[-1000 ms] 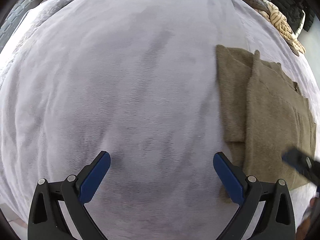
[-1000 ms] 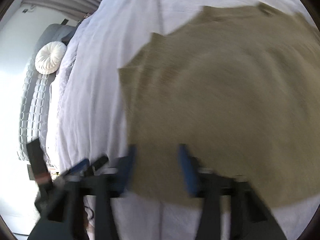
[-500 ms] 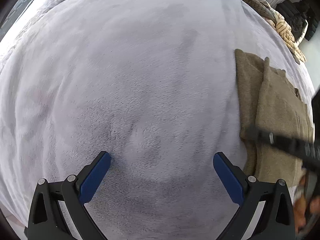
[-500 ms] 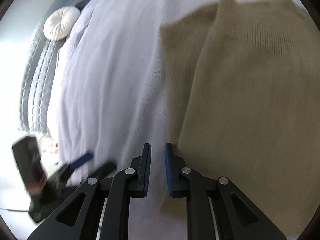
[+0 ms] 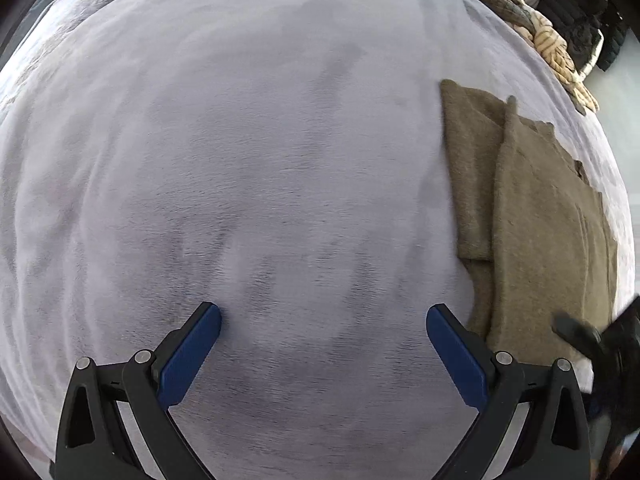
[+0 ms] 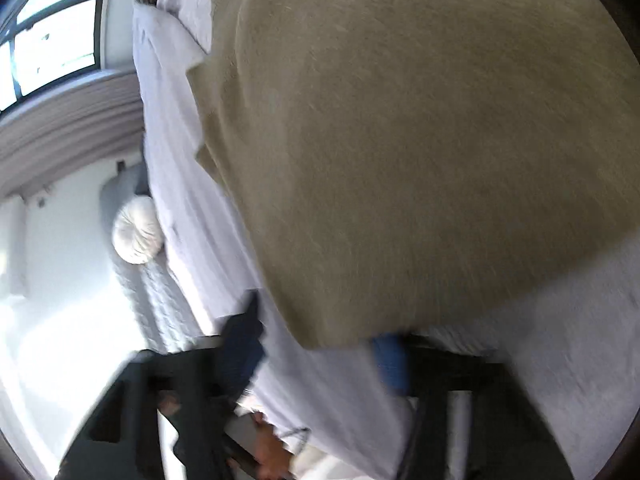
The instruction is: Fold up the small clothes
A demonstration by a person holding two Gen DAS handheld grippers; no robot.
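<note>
Left gripper: spread wide, holding nothing, above the lavender bed blanket. Folded olive-brown knit garment lies flat on the blanket to its right. Right gripper: motion-blurred at the garment's near edge; grip state indeterminate.

garment: olive-brown knit piece | state: I see it folded, one layer lapped over another, long fold edge running away from me | pose: flat, fuzzy face up | place: on the bed's pale lilac blanket, right side of my left view; fills most of my blurred right view
</note>
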